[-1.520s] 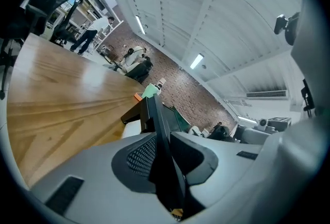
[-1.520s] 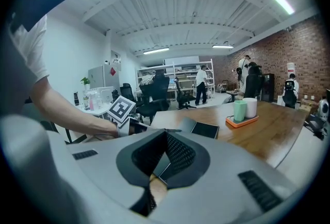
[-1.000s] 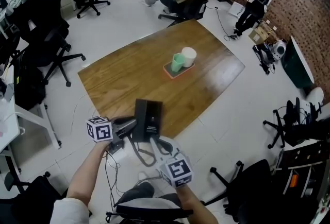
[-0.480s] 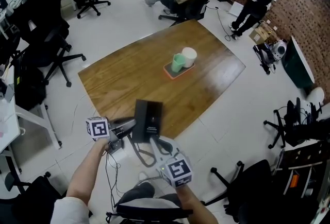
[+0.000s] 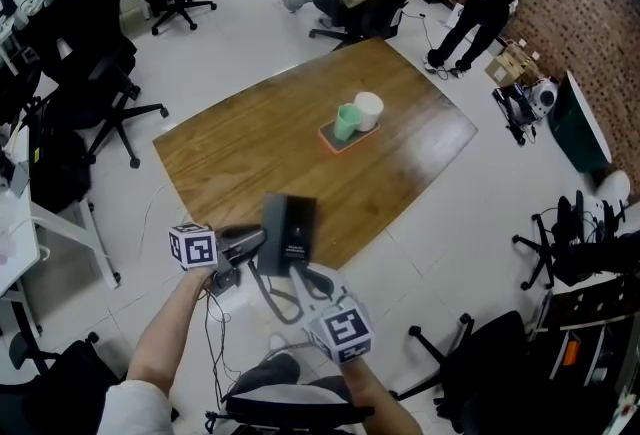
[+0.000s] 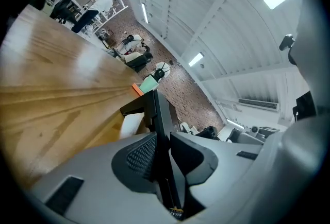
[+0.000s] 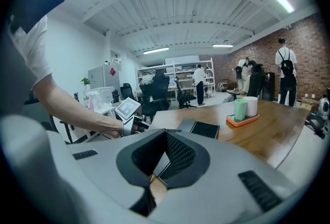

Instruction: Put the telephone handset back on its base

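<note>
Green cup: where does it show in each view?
Head view: green cup upper middle, on the table.
Left gripper view: near centre, just above the black slab.
Right gripper view: right of centre.
Shared landmark: the orange tray under it.

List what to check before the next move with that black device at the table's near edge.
1. Left hand-held gripper on the black device: ok. The device sits edge-on between the jaws, which look pressed on it though they have just been opening.
2. Right hand-held gripper hold: cannot tell. Its tips look close together by the device's near end.
3. Device fully on the table: not ok. Its near end looks past the edge.
4. Which part of the telephone it is: cannot tell.
5. Green cup, white cup and tray clear: ok, far across.
</note>
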A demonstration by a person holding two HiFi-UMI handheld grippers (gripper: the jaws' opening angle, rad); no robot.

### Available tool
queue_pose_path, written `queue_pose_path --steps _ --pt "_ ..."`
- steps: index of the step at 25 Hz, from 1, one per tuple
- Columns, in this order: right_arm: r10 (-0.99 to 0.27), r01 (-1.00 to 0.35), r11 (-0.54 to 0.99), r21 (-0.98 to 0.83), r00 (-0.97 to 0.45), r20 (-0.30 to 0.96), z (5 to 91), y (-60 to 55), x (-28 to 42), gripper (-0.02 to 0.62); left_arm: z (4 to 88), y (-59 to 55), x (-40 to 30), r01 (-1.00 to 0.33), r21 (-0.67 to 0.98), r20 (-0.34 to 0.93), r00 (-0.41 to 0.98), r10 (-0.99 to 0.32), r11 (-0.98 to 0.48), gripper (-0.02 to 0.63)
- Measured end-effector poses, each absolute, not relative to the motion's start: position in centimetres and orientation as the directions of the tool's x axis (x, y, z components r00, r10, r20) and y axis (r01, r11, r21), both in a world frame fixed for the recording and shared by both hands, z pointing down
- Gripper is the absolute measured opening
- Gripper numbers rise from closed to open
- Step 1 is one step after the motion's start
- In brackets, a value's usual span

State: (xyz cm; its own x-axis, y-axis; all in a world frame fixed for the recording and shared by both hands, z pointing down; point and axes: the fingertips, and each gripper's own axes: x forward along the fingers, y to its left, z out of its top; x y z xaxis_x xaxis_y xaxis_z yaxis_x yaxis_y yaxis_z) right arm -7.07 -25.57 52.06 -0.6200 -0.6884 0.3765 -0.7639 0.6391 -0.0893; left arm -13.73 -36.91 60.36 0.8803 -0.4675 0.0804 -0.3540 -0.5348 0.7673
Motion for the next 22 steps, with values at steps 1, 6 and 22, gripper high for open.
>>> queue_pose_path --steps 1,6,22 --pt "-0.688 -0.763 0.64 -0.09 -0.621 0.374 52.0 -25.6 -7.1 0.005 60.4 -36.9 -13.8 -0.362 0.762 0.084 0.877 -0.473 -0.537 0.078" --pt "-0.698 -0.77 0.629 -0.107 -0.619 0.359 51.4 -25.6 -7.3 0.005 60.4 -36.9 -14.4 -0.431 0.725 0.115 0.845 -0.523 -0.537 0.104" --pt "-0.702 -0.75 0.658 -0.061 -0.641 0.312 48.7 -23.6 -7.1 0.005 52.6 -30.6 -16.4 -0.545 0.575 -0.059 0.716 -0.696 -0.61 0.002"
